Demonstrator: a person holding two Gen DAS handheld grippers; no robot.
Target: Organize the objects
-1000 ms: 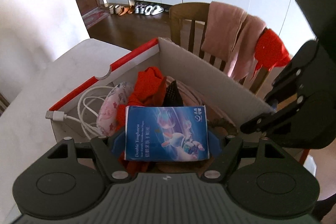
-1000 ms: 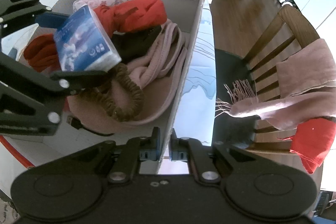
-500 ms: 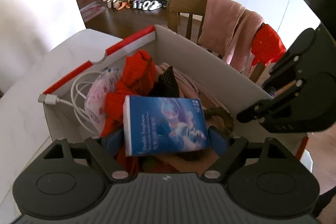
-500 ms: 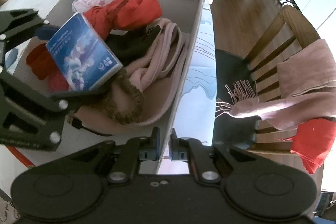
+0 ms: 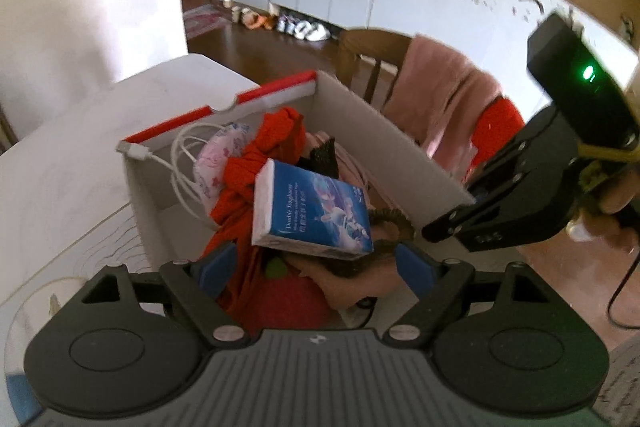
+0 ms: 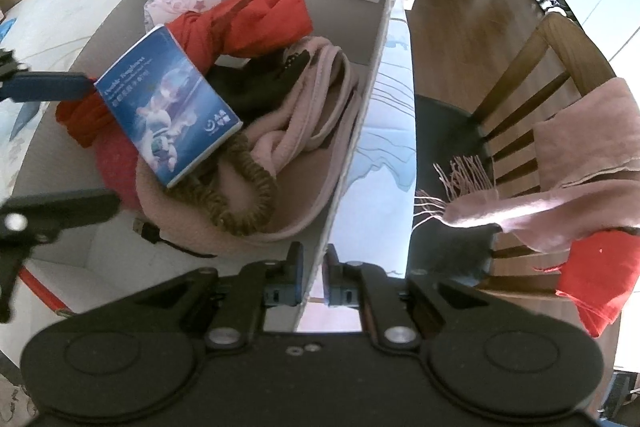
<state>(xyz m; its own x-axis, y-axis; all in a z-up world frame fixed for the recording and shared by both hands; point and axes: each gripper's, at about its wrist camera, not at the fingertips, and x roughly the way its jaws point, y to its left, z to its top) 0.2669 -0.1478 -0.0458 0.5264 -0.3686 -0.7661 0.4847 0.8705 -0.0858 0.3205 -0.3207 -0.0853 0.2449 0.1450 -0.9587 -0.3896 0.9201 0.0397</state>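
Hovering above the cardboard box (image 5: 376, 155) with the left gripper (image 5: 316, 269) spread wide, both blue pads standing clear of the tissue pack (image 5: 316, 211). Showed the pack lying tilted just ahead of and between those fingers, face up on the heap, apart from either pad. Propped it on a red garment (image 6: 256, 19) to the gripper's left and on a brown coiled band (image 6: 248, 203) and pink scarf (image 6: 312, 115) to its right. Showed a white cable (image 5: 180, 163) looped farther ahead and left, in the box's far corner, its plug hanging over the rim.

Pinched the box's near wall with the right gripper (image 6: 317, 279), one finger inside and one outside, steadying the box on the table (image 5: 60, 155). Caught a chair (image 6: 540, 67) draped with clothes to that gripper's right, beyond the table edge.

Judged the pack already placed and the step in hand a clean withdrawal. Seemed best to lift the left gripper straight up and back with the pads kept wide, clear of the pack's edges and the loose cloth beneath. Seemed wise to hold the pinch on the wall until then, since the pack sat slanted on soft things and looked liable to slide at a nudge. Could not tell how firmly it was seated.
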